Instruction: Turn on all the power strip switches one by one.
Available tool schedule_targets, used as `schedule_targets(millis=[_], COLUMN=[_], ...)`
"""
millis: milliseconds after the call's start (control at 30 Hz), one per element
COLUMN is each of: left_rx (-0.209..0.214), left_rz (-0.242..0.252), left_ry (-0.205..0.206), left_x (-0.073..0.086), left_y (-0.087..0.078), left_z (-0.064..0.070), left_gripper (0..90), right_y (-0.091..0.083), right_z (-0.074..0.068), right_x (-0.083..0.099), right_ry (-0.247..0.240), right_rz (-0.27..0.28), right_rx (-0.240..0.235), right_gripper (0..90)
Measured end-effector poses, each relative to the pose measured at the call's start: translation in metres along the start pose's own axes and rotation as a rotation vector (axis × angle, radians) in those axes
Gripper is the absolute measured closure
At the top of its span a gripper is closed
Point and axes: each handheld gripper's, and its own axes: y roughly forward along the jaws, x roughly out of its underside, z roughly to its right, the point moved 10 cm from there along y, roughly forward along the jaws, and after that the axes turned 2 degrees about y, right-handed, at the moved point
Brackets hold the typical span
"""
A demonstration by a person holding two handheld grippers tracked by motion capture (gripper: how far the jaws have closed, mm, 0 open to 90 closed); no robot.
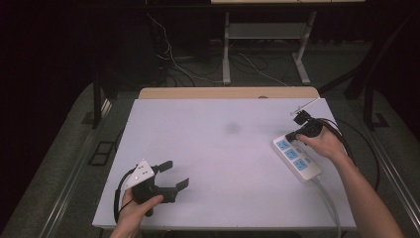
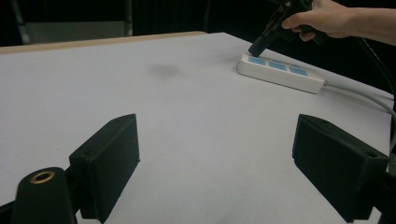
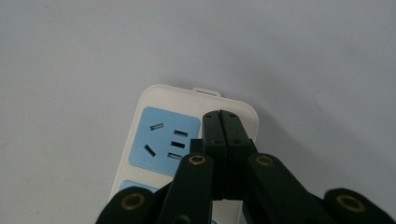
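Observation:
A white power strip (image 1: 297, 157) with blue sockets lies near the right edge of the white table (image 1: 223, 148). My right gripper (image 1: 290, 137) is shut, and its tips press down at the strip's far end. In the right gripper view the closed jaws (image 3: 220, 115) rest on the white casing of the strip (image 3: 154, 100), just beside the end blue socket (image 3: 163, 140), with nothing between them. My left gripper (image 1: 176, 173) is held low over the table's front left, open and empty. The left gripper view has its wide-apart jaws (image 2: 217, 135) facing the strip (image 2: 280, 72) and the right gripper (image 2: 258, 48).
The strip's grey cable (image 1: 324, 193) runs off the table's front right. A dark smudge (image 1: 232, 128) marks the table's middle. A wooden edge (image 1: 228, 92) borders the far side. A thin white rod (image 1: 304, 105) lies at the far right corner. Loose cables and a stand are on the floor beyond.

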Motion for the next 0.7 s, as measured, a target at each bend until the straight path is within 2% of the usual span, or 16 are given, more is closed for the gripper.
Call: schedule_targets(millis=[67, 167, 333, 533, 700], left_rx=[-0.002, 0.0, 0.003, 0.004, 0.005], left_rz=[0.0, -0.002, -0.003, 0.001, 0.003], left_ry=[-0.002, -0.002, -0.002, -0.002, -0.003], left_x=[0.0, 0.0, 0.0, 0.0, -0.001], left_y=[0.0, 0.001, 0.002, 0.002, 0.002], left_z=[-0.001, -0.001, -0.001, 0.0, 0.001], left_gripper=[13.1, 13.1, 13.1, 13.1, 13.1], right_y=[-0.001, -0.001, -0.009, -0.02, -0.032], right_z=[-0.001, -0.002, -0.008, -0.011, -0.017], right_x=[-0.001, -0.001, -0.008, -0.007, -0.009], right_ry=[0.019, 0.006, 0.016, 0.019, 0.024], right_rz=[0.008, 0.007, 0.057, 0.079, 0.112], right_rx=[-0.015, -0.009, -0.033, -0.034, -0.036], right_gripper=[90.0, 90.0, 90.0, 87.4, 79.1])
